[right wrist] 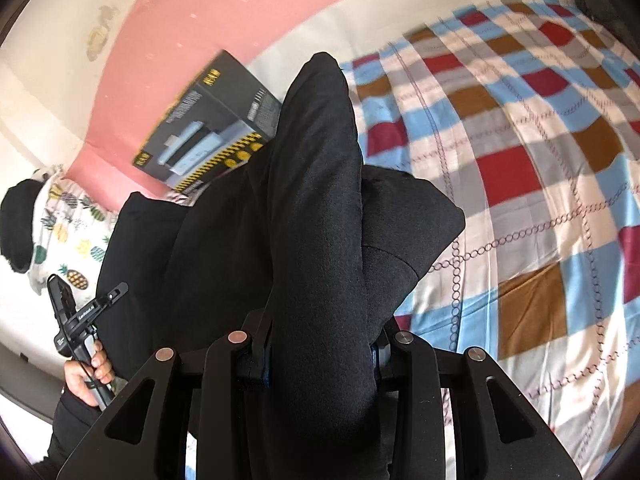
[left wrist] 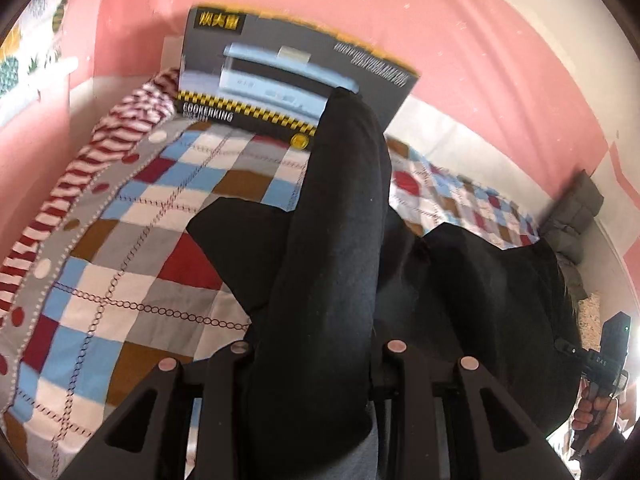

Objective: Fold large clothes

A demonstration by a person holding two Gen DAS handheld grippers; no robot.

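Observation:
A large black garment [left wrist: 480,288] lies partly on a checked bedspread [left wrist: 132,248] and is lifted at two places. My left gripper [left wrist: 316,364] is shut on a thick fold of the black garment that rises in front of the camera. My right gripper [right wrist: 320,356] is shut on another fold of the same garment [right wrist: 224,248], which hides its fingertips. The right gripper's handle, held by a hand, shows at the right edge of the left wrist view [left wrist: 604,372]. The left gripper's handle shows at the left of the right wrist view [right wrist: 80,320].
A dark appliance box [left wrist: 288,80] stands at the head of the bed against a pink wall [left wrist: 440,20]; it also shows in the right wrist view [right wrist: 208,128]. A red-striped cloth [left wrist: 112,140] lies along the bed's left side. A pineapple-print cloth [right wrist: 68,240] lies at the left.

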